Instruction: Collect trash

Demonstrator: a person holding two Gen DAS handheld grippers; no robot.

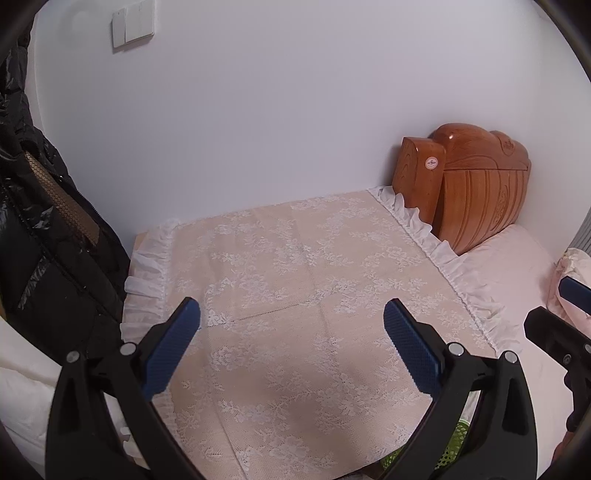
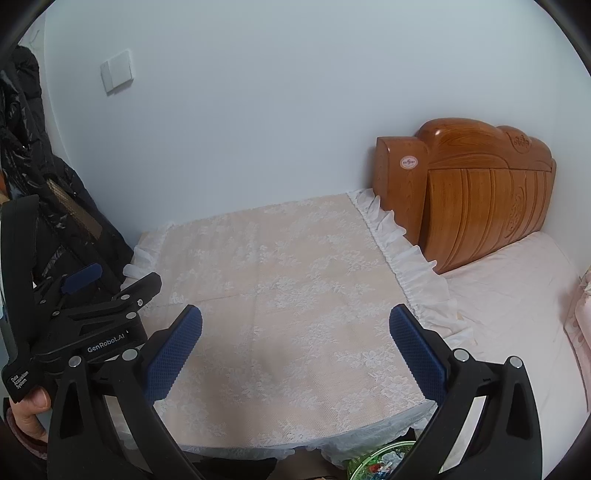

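Observation:
My left gripper (image 1: 291,315) is open and empty, held above a small table covered by a lace cloth (image 1: 295,266). My right gripper (image 2: 295,321) is open and empty above the same cloth (image 2: 280,280). No trash lies on the cloth. A green bin with scraps inside (image 2: 380,463) shows below the table's near edge; a green mesh part of it (image 1: 456,439) shows behind my left gripper's right finger. The left gripper (image 2: 83,314) appears at the left of the right wrist view, the right gripper (image 1: 561,325) at the right edge of the left wrist view.
A carved wooden headboard (image 2: 472,195) stands right of the table against the white wall. A bed with a pale pink sheet (image 2: 517,317) lies to the right. A black puffer jacket (image 1: 40,236) hangs at the left. A wall switch (image 1: 133,26) is high up.

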